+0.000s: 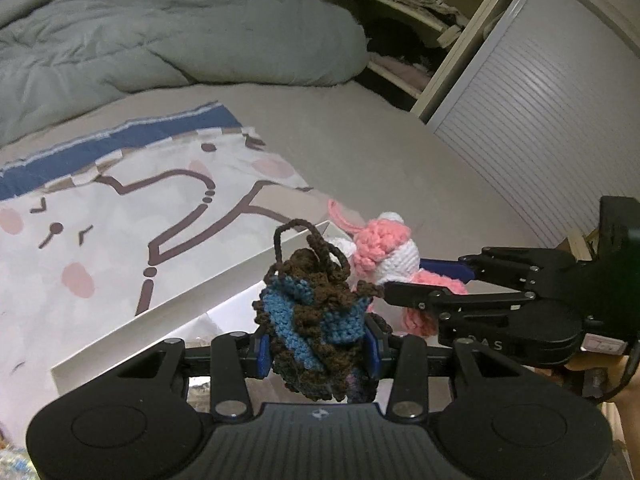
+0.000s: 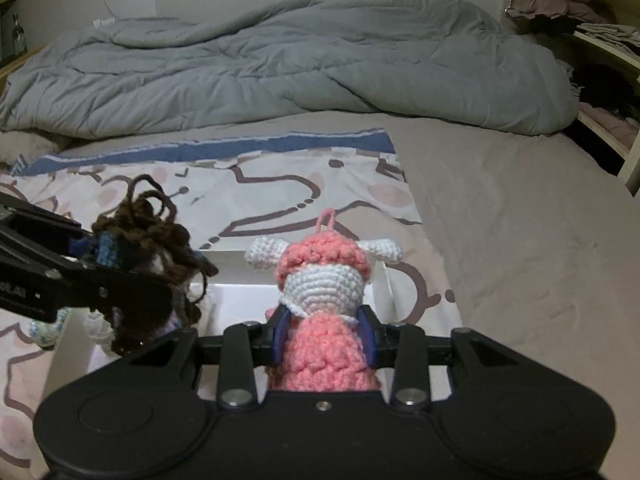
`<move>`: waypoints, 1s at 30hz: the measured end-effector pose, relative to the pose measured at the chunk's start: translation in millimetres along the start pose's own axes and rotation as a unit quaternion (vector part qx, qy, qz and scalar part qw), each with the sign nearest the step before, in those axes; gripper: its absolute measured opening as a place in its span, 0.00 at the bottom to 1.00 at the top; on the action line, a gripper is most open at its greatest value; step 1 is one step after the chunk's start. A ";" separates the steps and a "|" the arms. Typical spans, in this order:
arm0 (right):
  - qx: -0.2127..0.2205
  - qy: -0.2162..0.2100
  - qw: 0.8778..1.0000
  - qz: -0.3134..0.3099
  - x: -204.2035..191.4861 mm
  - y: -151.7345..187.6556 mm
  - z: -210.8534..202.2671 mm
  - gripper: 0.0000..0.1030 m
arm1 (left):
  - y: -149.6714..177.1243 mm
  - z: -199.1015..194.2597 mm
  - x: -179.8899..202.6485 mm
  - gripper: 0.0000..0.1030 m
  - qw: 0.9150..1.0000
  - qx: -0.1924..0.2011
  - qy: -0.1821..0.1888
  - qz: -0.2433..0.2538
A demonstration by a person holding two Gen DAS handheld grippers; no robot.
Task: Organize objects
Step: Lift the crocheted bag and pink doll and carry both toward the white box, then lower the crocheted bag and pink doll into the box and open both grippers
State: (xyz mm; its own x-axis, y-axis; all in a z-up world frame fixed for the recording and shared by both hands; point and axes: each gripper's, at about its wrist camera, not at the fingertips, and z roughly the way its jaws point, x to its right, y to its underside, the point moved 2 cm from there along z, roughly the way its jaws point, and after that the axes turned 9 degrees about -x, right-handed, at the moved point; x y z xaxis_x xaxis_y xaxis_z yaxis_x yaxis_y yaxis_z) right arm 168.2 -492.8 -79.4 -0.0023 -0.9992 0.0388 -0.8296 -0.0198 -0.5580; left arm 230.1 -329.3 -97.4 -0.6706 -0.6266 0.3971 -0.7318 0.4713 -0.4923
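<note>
We find the left gripper pinching a brown-and-blue crocheted toy between its blue pads, held above the near edge of the white box. The right gripper is clamped on a pink-and-white crocheted doll, over the same box's open interior. We judge both items due for placement in the box: lower each well inside its walls, keep the two grippers apart, release only once the yarn rests on the floor. Beyond the box lie the patterned sheet and the grey duvet.
</note>
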 end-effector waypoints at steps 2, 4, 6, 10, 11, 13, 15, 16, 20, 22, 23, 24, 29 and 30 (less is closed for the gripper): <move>-0.003 0.003 1.000 -0.001 1.9 -3.0 7.5 0.36 | -3.2 10.0 -3.7 0.42 1.000 -0.003 0.002 -0.001; -0.006 0.005 1.000 -0.002 4.4 -5.9 14.7 0.36 | -6.3 19.6 -5.3 0.43 1.000 -0.007 -0.001 0.003; -0.007 0.005 1.000 -0.001 6.4 -7.5 21.5 0.37 | -6.5 29.2 -7.5 0.49 1.000 -0.014 -0.013 0.005; -0.007 0.014 1.000 0.016 12.3 -7.4 33.2 0.43 | -0.6 41.4 -13.0 0.56 0.999 -0.027 -0.035 0.002; -0.008 0.013 1.000 0.024 14.1 -6.8 34.2 0.43 | 1.2 42.0 -13.7 0.56 0.999 -0.027 -0.035 0.001; -0.011 0.003 0.999 0.036 17.1 -4.0 34.2 0.43 | 2.5 40.9 -13.5 0.56 0.999 -0.025 -0.038 0.002; -0.012 0.007 0.999 0.036 17.0 -1.4 32.7 0.43 | 3.3 37.8 -11.5 0.56 0.999 -0.023 -0.036 0.004; -0.012 0.009 0.999 0.036 17.0 -1.2 32.0 0.42 | 3.4 37.2 -11.1 0.55 0.999 -0.023 -0.036 0.004; -0.010 0.004 0.999 0.040 16.6 1.1 23.3 0.42 | 7.0 30.7 -5.5 0.55 0.999 -0.025 -0.037 0.004; -0.009 0.003 0.999 0.039 15.0 1.6 18.6 0.42 | 9.6 24.9 -3.1 0.54 0.999 -0.024 -0.040 0.000; -0.008 0.003 0.999 0.038 13.9 2.0 15.9 0.42 | 11.2 21.6 -1.6 0.54 0.999 -0.023 -0.040 -0.001; -0.008 0.003 0.999 0.038 12.8 2.3 13.4 0.42 | 12.7 17.9 -0.5 0.54 0.999 -0.022 -0.043 -0.001; -0.002 -0.003 0.999 0.044 7.4 6.6 -3.0 0.42 | 19.4 -3.1 5.2 0.54 0.998 -0.016 -0.055 0.001; -0.001 -0.004 0.999 0.046 6.7 7.4 -6.0 0.42 | 21.0 -8.3 6.5 0.54 0.998 -0.014 -0.056 0.002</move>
State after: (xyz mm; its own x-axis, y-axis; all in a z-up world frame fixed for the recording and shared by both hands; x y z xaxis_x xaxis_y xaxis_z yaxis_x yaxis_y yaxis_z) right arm 158.7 -499.5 -78.3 -0.0740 -0.9971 -0.0198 -0.8274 0.0725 -0.5569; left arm 209.4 -318.4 -98.7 -0.6564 -0.6896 0.3059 -0.7338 0.4895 -0.4710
